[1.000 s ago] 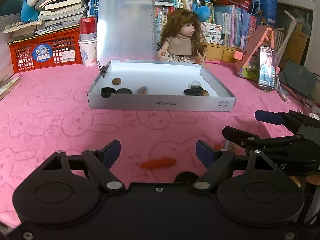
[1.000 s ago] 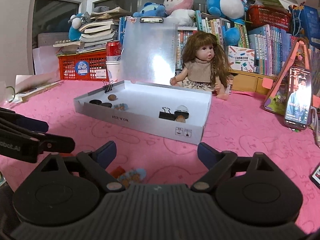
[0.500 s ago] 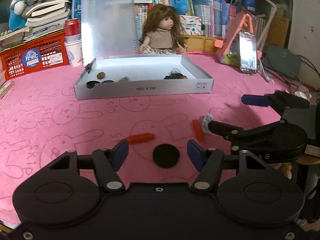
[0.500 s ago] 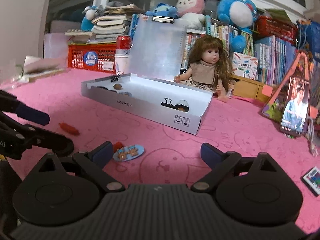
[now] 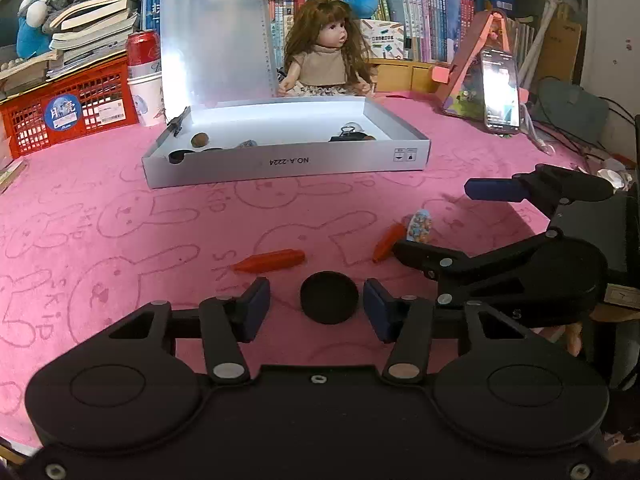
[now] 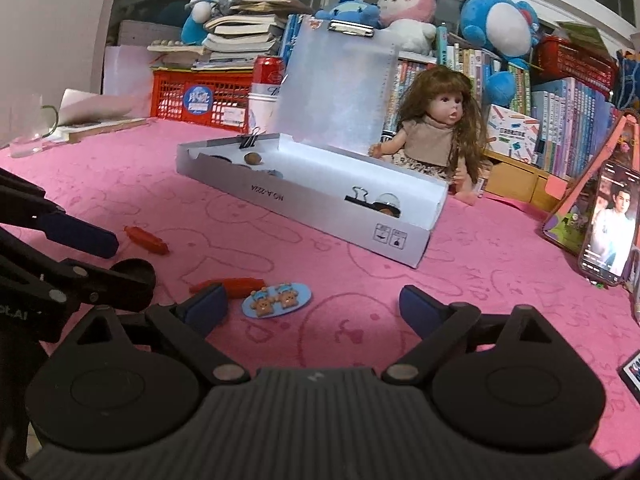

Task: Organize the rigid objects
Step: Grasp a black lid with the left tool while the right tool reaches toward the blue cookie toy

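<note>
A: What's behind the box on my feed?
B: I see a doll (image 5: 326, 50) seated against the books (image 5: 420, 20), red crate (image 5: 68, 110) far left with a soda can (image 5: 141, 54) beside it.
A: Right side?
B: Phone (image 6: 610, 222) propped upright, screen lit. Pink cloth (image 5: 100, 220) underneath all.

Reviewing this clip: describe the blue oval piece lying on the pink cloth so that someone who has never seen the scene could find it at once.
Start at the open white box in the middle of the pink cloth, then come toward the camera. The blue oval piece lies flat on the cloth just ahead of the right claw, beside an orange stick. It alone is light blue and carries two small brown bears.
</note>
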Action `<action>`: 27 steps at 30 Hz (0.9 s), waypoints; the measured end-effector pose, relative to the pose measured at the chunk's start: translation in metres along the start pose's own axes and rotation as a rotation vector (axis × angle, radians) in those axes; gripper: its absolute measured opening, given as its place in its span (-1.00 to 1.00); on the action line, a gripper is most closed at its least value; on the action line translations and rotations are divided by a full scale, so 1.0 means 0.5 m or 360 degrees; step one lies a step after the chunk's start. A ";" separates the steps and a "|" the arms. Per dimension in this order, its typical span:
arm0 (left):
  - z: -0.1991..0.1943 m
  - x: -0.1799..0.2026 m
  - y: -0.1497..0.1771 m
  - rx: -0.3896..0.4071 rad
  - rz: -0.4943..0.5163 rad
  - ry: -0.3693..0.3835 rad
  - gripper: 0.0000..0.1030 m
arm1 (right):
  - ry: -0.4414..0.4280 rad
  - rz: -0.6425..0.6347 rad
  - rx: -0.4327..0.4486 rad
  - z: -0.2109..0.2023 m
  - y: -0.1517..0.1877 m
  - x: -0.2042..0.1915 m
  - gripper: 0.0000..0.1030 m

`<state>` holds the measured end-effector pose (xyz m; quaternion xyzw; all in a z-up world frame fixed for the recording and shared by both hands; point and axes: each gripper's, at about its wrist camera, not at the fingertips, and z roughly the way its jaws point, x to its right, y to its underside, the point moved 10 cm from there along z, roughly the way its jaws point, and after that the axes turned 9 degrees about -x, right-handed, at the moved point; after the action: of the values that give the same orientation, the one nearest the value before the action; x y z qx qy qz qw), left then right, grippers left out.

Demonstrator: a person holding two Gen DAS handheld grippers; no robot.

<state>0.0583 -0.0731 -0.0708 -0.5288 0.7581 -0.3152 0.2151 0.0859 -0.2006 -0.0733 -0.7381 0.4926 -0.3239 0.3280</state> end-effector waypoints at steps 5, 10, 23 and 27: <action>0.003 -0.001 0.001 0.0030 0.0002 -0.0026 -0.13 | -0.0077 0.0002 -0.0005 0.003 -0.002 -0.010 0.66; 0.004 -0.006 0.002 0.0049 0.0005 -0.0043 -0.24 | -0.0162 0.0037 -0.0005 -0.001 0.000 -0.023 0.33; 0.004 -0.011 0.001 0.0070 -0.0003 -0.0067 -0.41 | -0.0162 0.0129 0.0003 -0.017 0.005 -0.041 -0.19; 0.003 -0.020 0.001 0.0077 -0.0011 -0.0091 -0.41 | -0.0112 0.0170 -0.0006 -0.024 0.008 -0.038 -0.19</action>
<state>0.0625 -0.0641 -0.0722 -0.5348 0.7420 -0.3189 0.2485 0.0682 -0.1859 -0.0725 -0.7224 0.5199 -0.2788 0.3606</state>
